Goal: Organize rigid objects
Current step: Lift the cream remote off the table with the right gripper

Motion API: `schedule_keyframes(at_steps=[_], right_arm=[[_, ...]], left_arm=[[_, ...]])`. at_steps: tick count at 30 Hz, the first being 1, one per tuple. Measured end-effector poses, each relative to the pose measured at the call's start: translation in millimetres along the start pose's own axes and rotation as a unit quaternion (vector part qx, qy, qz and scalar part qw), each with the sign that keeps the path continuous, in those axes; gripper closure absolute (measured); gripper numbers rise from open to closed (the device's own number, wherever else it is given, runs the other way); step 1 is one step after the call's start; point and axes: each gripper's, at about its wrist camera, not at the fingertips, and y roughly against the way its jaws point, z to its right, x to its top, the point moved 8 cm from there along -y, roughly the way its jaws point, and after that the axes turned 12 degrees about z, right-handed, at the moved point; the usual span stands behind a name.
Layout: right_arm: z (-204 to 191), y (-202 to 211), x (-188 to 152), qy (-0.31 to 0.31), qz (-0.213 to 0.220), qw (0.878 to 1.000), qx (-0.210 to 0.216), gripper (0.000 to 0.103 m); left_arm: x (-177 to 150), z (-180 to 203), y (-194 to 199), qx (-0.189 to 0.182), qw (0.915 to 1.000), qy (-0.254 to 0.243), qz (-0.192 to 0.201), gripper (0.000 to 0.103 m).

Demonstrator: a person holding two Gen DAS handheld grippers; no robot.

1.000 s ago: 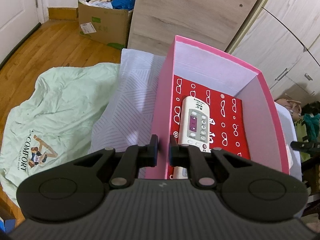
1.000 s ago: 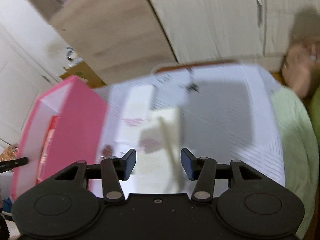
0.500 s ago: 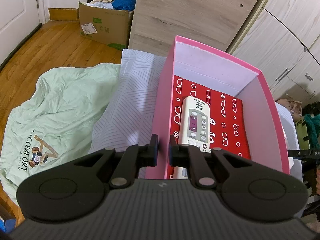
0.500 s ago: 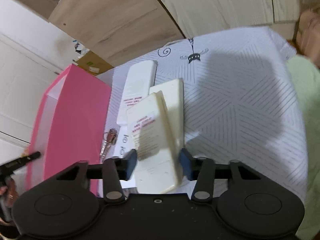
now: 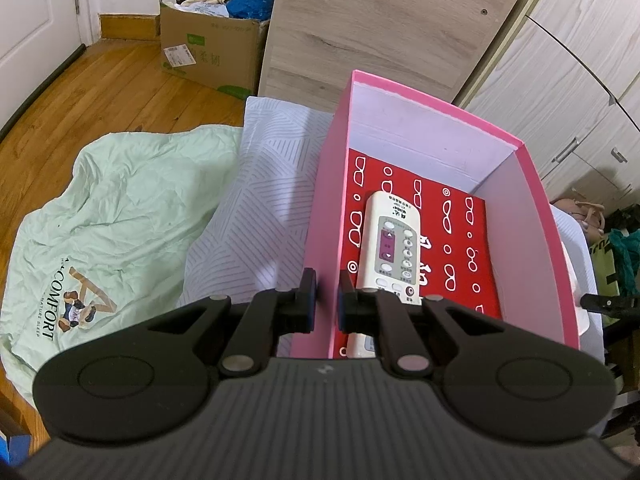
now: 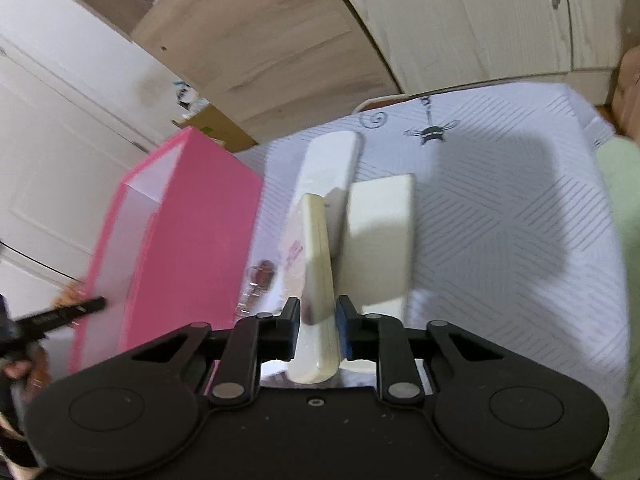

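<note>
Left wrist view alone looks into the pink box: one white remote lies face up on its red patterned floor, and the left tongs are pinching the box's near wall. Right wrist view alone shows three more cream remotes on the striped bed sheet beside the box; the right tongs are closing on one tilted remote between them.
</note>
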Motion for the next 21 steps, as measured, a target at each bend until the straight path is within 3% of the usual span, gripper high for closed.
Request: schedule_keyframes(at_steps=[7, 11, 16, 21], right_arm=[[-14, -11, -4, -0.002, -0.009, 1.000, 0.019, 0.073], [-30, -13, -5, -0.001, -0.016, 0.999, 0.051, 0.073], [-38, -22, -11, 0.015, -0.033, 0.998, 0.045, 0.072], [-37, -32, -13, 0.028, -0.035, 0.999, 0.022, 0.064]], left_arm=[[0, 0, 0, 0.000, 1.0000, 0.000, 0.000, 0.094], [0, 0, 0, -0.001, 1.0000, 0.001, 0.000, 0.094], [-1, -1, 1, -0.002, 1.0000, 0.003, -0.001, 0.094], [-1, -1, 1, -0.003, 1.0000, 0.004, -0.002, 0.094]])
